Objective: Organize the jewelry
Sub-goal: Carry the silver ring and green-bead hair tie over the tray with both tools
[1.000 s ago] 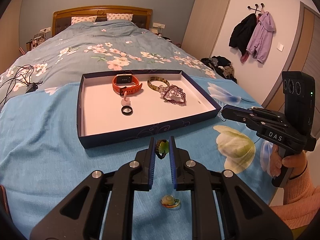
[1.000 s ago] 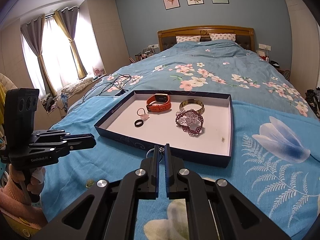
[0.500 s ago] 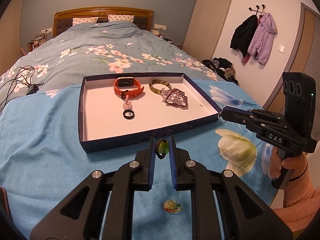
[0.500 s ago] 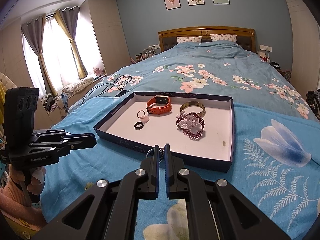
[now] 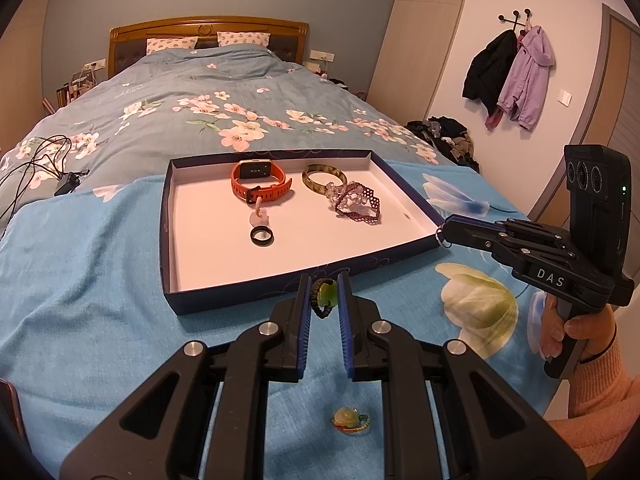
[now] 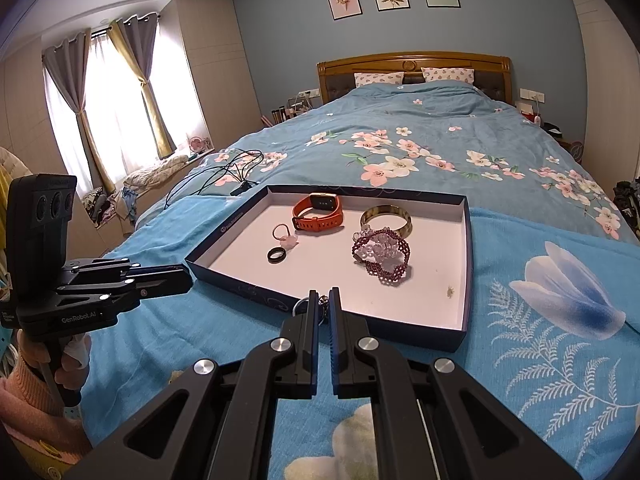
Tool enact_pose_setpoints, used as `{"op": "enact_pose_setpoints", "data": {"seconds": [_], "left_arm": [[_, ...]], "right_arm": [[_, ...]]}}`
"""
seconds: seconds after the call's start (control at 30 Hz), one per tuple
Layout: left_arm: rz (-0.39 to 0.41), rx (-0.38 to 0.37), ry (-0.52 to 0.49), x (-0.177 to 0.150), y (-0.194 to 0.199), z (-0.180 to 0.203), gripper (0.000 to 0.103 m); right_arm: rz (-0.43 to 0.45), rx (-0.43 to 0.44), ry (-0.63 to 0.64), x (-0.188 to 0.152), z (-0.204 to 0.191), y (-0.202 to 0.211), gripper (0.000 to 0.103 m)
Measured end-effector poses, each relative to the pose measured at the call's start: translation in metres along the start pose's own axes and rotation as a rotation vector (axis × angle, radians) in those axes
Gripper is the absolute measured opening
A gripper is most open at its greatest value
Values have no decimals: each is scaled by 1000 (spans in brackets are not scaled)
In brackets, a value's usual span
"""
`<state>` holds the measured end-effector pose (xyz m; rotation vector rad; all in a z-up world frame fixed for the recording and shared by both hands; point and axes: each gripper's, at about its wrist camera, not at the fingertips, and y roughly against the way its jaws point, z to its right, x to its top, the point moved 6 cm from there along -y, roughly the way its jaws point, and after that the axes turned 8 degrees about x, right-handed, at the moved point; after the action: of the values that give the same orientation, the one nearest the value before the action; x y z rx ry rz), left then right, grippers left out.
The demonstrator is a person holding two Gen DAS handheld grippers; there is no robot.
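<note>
nothing has moved: left gripper (image 5: 324,300) jaws clamped on green-bead ring (image 5: 326,297), right gripper (image 6: 323,307) clamped on metal ring (image 6: 301,305), both just short of tray (image 5: 304,270)'s near wall; next, carry over it and release.

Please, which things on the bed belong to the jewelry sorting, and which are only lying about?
Belong to the job:
tray
orange watch
bangle
beaded bracelet
black ring
pink ring
green bead piece held in the left gripper
small metal ring in the right gripper
yellow-green ring on the blanket

Only lying about:
black cables
pillows
hanging jackets
</note>
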<state>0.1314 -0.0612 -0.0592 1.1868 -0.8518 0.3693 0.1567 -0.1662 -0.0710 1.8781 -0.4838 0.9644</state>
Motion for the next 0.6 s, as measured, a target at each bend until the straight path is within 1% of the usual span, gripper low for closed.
{"op": "enact_pose_setpoints", "data": {"seconds": [0.6], "left_arm": [[3,4,0,4,-3,-4,13]], "right_arm": [[-1,-2,1,5,2,-5,3]]}}
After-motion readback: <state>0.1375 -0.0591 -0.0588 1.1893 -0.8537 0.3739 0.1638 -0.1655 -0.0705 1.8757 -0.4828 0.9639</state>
